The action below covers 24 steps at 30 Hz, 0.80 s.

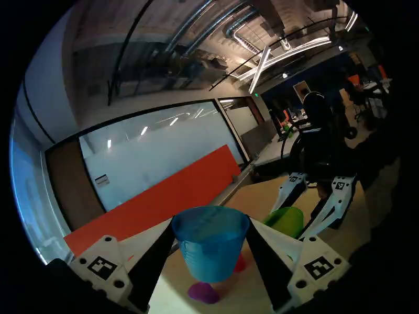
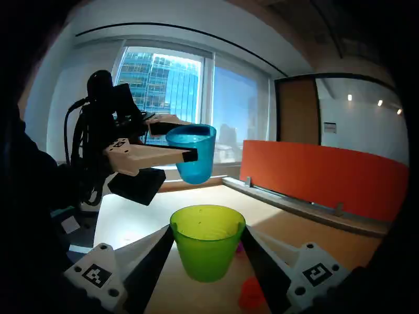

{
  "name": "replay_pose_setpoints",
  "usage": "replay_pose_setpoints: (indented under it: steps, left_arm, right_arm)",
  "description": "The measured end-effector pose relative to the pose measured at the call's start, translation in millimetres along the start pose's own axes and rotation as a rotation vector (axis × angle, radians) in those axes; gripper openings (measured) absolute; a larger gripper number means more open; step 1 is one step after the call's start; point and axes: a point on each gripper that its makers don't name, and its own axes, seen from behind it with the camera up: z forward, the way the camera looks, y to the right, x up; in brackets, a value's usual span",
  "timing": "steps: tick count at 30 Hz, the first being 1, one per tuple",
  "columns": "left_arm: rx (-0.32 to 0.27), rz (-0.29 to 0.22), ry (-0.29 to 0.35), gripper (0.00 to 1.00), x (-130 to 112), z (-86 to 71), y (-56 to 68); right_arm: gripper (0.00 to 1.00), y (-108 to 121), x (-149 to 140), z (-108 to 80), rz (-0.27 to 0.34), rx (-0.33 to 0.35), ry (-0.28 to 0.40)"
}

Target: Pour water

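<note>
Your left gripper [image 1: 209, 233] is clenching the translucent blue plastic cup [image 1: 211, 254] at lower centre, your right gripper [image 2: 208, 233] the translucent green plastic cup [image 2: 208, 256]; tipping while they're hanging apart is risking a spill on the wooden table [image 2: 293, 225].

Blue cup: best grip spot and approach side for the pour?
Grip the blue cup on its upper side wall, coming in level from the side, as the left claw does. It is roughly upright and tapers downward, so a high side grip likely resists slipping and leaves the open mouth free to tip.
</note>
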Motion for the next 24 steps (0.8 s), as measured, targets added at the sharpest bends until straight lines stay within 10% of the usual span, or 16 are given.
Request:
replay_pose_setpoints:
  steps: [24]
  left_arm:
    - [0.034, 0.232, -0.003, 0.88, 20.7, 6.2, -7.2]
  right_arm:
    - [0.91, -17.6, -5.9, 8.8, 0.002, 0.054, -0.001]
